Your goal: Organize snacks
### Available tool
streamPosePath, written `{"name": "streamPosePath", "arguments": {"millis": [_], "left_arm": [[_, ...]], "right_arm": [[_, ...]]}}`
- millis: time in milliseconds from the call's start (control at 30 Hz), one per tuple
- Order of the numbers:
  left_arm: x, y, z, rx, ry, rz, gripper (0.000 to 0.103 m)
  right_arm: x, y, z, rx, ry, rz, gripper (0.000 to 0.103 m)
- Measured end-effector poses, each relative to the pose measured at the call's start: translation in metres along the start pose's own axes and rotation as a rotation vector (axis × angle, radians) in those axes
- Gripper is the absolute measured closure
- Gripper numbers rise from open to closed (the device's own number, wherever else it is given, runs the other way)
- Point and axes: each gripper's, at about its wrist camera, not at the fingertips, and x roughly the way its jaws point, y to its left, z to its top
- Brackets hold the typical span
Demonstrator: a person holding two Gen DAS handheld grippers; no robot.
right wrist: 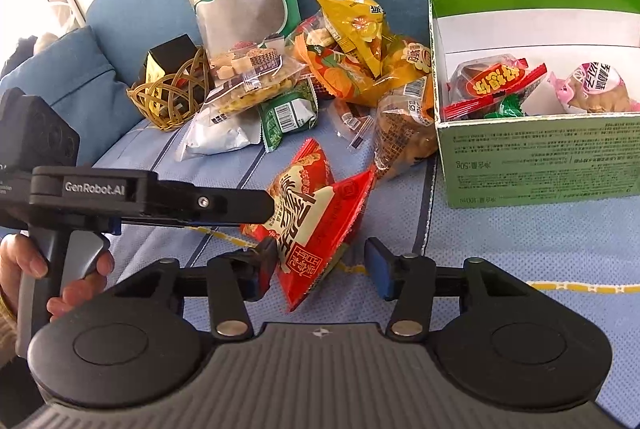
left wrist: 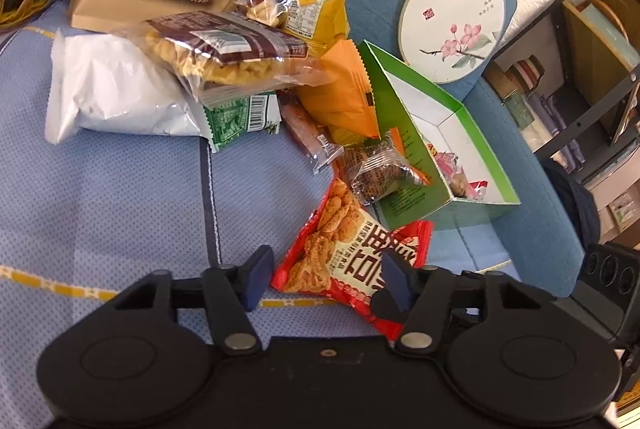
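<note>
Between both claws: red snack packet point(right wrist: 316, 225); left claw point(left wrist: 324, 279) apart, right claw point(right wrist: 320, 269) apart.

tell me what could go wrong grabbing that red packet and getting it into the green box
1. Both the left gripper and right gripper are open around the red packet; closing together could crush the snack or tug it apart.
2. The packet looks puffy and slick, so a corner pinch may slip.
3. The green box looks light and already holds snacks; a careless drop could nudge it or land on its rim.
</note>
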Motion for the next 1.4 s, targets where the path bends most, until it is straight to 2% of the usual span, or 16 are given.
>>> {"name": "streamPosePath", "arguments": {"millis": [33, 67, 133, 200, 300, 467, 600, 833, 1000, 1267, 1400], "left_arm": [[0.003, -0.002, -0.001, 0.021, 0.009, 0.024, 0.094], [0.005, -0.005, -0.002, 0.048, 0.008, 0.043, 0.102], [0.007, -0.009, -0.007, 0.049, 0.018, 0.032, 0.103], [0.004, -0.018, -0.009, 0.058, 0.004, 0.041, 0.103], [-0.004, -0.033, -0.004, 0.087, -0.045, 0.05, 0.103], [-0.01, -0.06, 0.02, 0.127, -0.111, 0.025, 0.103], [0.002, -0.084, 0.036, 0.171, -0.134, 0.019, 0.103], [0.038, -0.119, 0.056, 0.218, -0.134, 0.004, 0.103], [0.065, -0.138, 0.067, 0.245, -0.123, 0.01, 0.103], [0.098, -0.142, 0.071, 0.24, -0.091, 0.031, 0.103], [0.105, -0.143, 0.069, 0.276, -0.083, 0.073, 0.103]], "right_arm": [[0.001, 0.0, 0.0, -0.001, 0.001, -0.001, 0.03], [0.002, 0.0, 0.0, -0.002, 0.004, 0.0, 0.038], [0.001, 0.0, 0.001, -0.014, -0.003, -0.014, 0.055], [-0.004, -0.001, 0.003, -0.046, -0.02, -0.039, 0.058], [-0.015, -0.002, 0.009, -0.058, -0.067, -0.031, 0.059], [-0.04, -0.008, 0.02, -0.077, -0.207, -0.031, 0.059], [-0.054, -0.019, 0.028, -0.07, -0.291, -0.061, 0.059], [-0.073, -0.049, 0.042, 0.002, -0.372, -0.139, 0.059], [-0.077, -0.07, 0.05, 0.04, -0.397, -0.199, 0.059], [-0.07, -0.094, 0.054, 0.092, -0.382, -0.275, 0.059], [-0.064, -0.098, 0.054, 0.102, -0.369, -0.319, 0.059]]}}
